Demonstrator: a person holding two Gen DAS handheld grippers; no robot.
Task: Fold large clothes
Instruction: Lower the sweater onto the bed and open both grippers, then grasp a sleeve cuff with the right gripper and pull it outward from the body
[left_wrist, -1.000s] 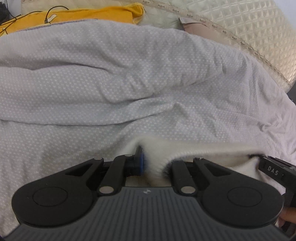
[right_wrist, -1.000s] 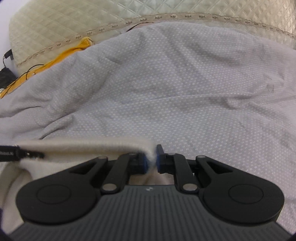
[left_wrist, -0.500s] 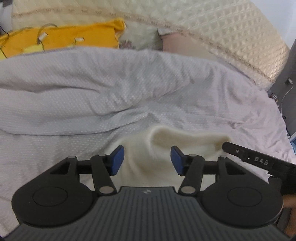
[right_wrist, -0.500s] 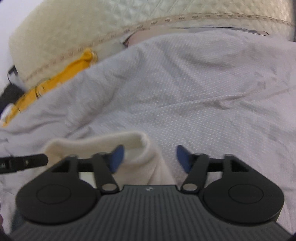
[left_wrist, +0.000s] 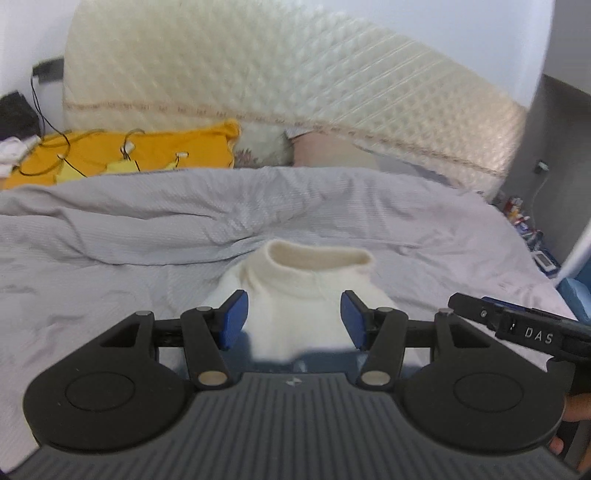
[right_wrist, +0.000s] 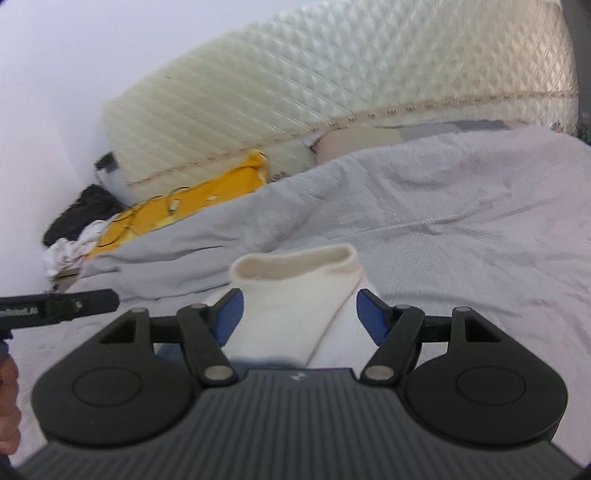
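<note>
A cream knitted sweater (left_wrist: 303, 280) with a rolled collar lies folded on the grey bedcover (left_wrist: 110, 258); its collar points away from me. My left gripper (left_wrist: 293, 314) hovers above its near part, blue pads wide apart and touching nothing. In the right wrist view the same sweater (right_wrist: 295, 280) shows between the spread pads of my right gripper (right_wrist: 300, 310), which is open too and holds nothing. Each gripper's black finger shows at the edge of the other's view. A strip of blue fabric (left_wrist: 325, 360) shows at the sweater's near edge.
A quilted cream mattress (left_wrist: 295, 74) leans behind the bed. A yellow cloth (left_wrist: 147, 155) with cables on it lies at the back left, beside a pink pillow (left_wrist: 325, 151). Dark clutter (right_wrist: 81, 214) sits in the far left corner. Small items (left_wrist: 524, 225) lie right of the bed.
Both grippers were shut on the sweater's edge a second ago. They opened, let it go and rose back, so the sweater now lies free on the bedcover.
</note>
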